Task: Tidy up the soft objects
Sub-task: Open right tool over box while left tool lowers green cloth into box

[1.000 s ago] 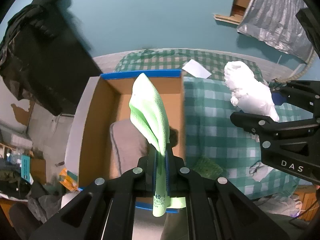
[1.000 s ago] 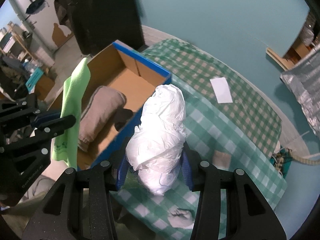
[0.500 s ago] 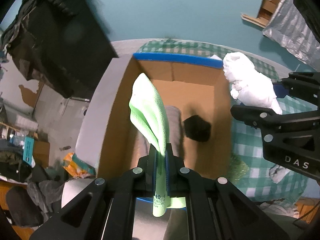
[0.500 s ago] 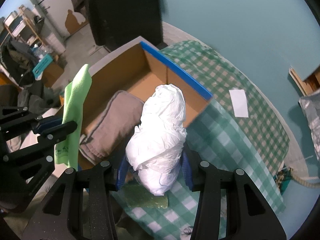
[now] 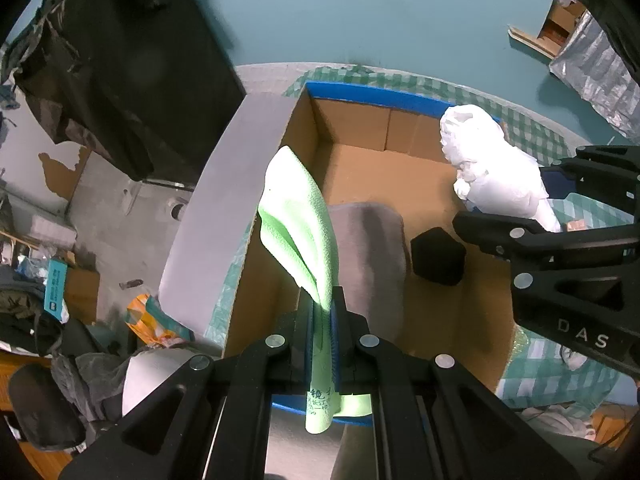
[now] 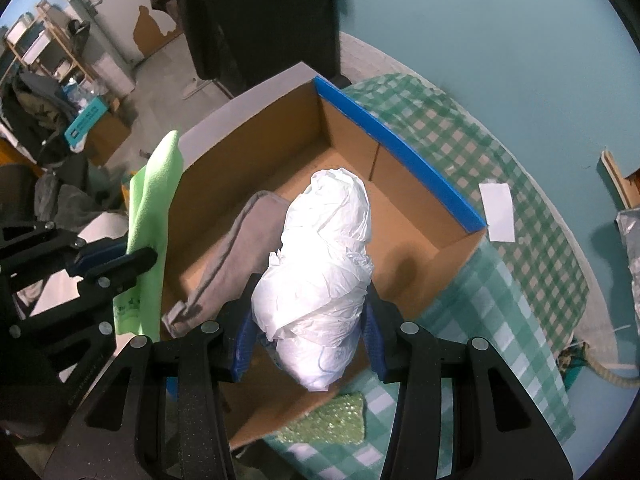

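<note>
I'm holding both loads over the box (image 6: pixel 400 148): left gripper (image 5: pixel 321 312) pinching the green cloth (image 5: pixel 300 232), right gripper (image 6: pixel 308 340) clamping the white bag (image 6: pixel 324 264). Grey towel (image 5: pixel 368 248) is lying inside at 6 o'clock. Next, I'm guessing: lower and release.

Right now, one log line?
left gripper: green cloth | right gripper: white bundle | both over cardboard box | grey towel inside

box (image 6: pixel 400 152) on table (image 6: pixel 532 280) | folded towel (image 6: pixel 236 248) inside box, left part | paper slip (image 6: pixel 497 211) on table right of box | sponge (image 6: pixel 332 424) on table before box
</note>
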Demonstrator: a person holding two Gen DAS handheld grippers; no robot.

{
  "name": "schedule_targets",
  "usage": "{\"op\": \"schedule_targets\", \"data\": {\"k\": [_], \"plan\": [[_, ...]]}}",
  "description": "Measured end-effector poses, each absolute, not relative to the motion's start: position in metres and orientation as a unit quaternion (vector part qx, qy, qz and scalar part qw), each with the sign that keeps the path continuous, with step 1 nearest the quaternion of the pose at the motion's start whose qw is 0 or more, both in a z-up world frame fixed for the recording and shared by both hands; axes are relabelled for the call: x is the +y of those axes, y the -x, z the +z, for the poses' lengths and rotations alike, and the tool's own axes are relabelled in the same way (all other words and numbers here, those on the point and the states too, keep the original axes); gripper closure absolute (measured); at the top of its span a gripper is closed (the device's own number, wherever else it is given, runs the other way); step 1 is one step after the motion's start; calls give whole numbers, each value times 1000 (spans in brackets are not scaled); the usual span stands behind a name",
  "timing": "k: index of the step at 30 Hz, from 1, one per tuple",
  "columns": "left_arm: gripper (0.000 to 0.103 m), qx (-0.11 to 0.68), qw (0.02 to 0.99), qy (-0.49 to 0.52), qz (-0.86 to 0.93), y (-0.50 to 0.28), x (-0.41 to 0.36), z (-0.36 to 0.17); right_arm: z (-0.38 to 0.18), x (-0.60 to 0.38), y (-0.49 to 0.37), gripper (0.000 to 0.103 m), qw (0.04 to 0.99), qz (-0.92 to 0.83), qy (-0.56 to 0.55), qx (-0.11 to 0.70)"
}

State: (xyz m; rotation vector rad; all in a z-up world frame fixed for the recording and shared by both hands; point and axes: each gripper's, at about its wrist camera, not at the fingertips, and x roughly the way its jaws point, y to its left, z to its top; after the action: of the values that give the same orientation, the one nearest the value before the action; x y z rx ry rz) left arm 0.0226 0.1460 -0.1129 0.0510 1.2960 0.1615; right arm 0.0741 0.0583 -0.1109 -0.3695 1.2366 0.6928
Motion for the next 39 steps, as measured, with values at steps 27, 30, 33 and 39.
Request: {"op": "schedule_targets", "data": {"k": [27,30,33,39], "plan": [[65,605,793,-45,61,-22,123,-103,-102,35,-78,36,762,291,146,561],[64,601,796,-52,53,-22,113,-98,-98,25,-77,36,765,287,141,559],[64,598,798,-60,46,-21,103,-94,-95,14,-75,35,768,282,138,558],[64,595,800,-69,31,-22,80,-90,-93,-12,-73,35,775,268,125,559]]}}
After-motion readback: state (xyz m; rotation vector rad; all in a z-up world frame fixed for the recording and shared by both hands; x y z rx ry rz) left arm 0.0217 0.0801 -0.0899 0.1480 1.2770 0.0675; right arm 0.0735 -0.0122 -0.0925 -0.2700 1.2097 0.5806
